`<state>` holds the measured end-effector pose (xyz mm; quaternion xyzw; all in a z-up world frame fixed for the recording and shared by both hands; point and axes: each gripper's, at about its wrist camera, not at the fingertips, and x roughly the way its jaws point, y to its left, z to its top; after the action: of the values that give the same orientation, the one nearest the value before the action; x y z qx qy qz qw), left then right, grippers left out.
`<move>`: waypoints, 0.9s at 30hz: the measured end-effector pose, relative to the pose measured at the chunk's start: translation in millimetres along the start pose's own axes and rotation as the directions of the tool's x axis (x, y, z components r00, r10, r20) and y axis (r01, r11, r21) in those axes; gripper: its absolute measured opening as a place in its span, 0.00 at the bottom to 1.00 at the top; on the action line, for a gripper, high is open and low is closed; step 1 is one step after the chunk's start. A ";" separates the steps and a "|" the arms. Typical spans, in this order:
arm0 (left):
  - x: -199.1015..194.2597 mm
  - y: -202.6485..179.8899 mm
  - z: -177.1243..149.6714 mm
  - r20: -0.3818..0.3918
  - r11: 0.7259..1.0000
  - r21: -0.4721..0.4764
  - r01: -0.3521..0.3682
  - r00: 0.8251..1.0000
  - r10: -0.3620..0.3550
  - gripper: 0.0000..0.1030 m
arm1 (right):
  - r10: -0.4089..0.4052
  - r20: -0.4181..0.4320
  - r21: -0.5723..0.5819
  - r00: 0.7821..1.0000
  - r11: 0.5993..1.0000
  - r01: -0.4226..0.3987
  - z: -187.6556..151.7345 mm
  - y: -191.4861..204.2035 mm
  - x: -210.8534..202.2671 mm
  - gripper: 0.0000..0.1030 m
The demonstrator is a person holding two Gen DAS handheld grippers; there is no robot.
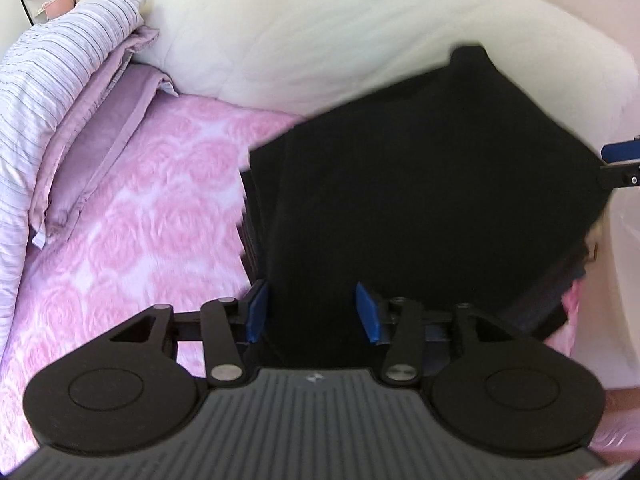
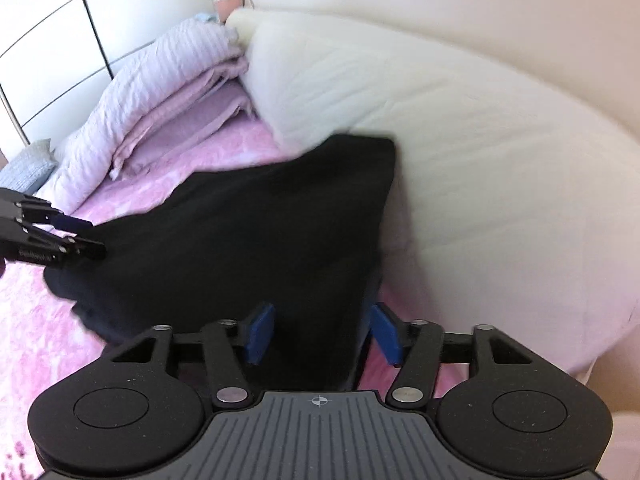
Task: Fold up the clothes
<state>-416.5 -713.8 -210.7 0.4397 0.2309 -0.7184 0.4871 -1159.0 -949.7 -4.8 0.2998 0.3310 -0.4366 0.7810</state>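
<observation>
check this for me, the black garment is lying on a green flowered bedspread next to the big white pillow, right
Not quite. The bedspread is pink with a rose pattern, not green; the left wrist view shows it clearly. The rest holds: the black garment lies on it next to the big white pillow.

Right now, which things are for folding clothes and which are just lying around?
For the job:
- black soft cloth garment
- left claw
- right claw

Just lying about:
- big cream padded cushion
- lilac striped folded quilt
- pink rose-patterned bedspread
</observation>
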 end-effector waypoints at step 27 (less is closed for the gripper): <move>-243.9 -22.2 -181.0 0.181 0.987 -0.159 -0.018 0.982 0.047 0.91 | -0.241 0.102 0.252 0.965 0.945 0.210 -134.0 158.7 -184.6 0.79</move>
<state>-329.0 -445.8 -95.7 0.3356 0.2332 -0.7274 0.5512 -1127.2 -689.3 86.8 0.3224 0.2560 -0.5787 0.7040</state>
